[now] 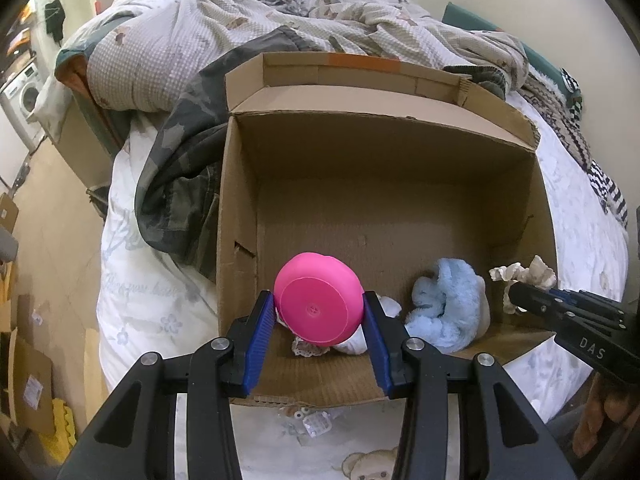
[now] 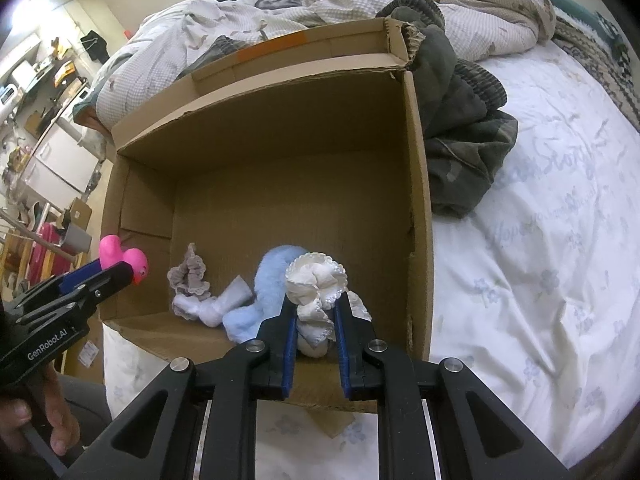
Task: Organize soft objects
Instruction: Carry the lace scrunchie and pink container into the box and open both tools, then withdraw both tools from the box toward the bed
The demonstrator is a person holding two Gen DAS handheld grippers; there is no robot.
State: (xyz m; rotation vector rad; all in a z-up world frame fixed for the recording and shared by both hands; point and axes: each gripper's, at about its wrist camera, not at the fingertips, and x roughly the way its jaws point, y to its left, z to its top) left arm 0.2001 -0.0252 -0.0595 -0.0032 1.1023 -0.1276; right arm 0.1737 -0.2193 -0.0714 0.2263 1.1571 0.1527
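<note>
Your left gripper [image 1: 319, 312] clamps the pink toy [image 1: 318, 308] and your right gripper [image 2: 316, 312] clamps the white cloth [image 2: 316, 284], both low-centre above the cardboard box [image 1: 240, 216]. Next, I think, release them inside.

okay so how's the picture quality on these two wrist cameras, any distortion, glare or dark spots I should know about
Left wrist view: strong fisheye bend, black corners; the cardboard box walls bow outward, the pink toy in the left tool is sharp and evenly lit. Right wrist view: same curvature, bright washout at upper left; the box interior is shadowed, yet the white fabric piece in the right tool stays clear.
</note>
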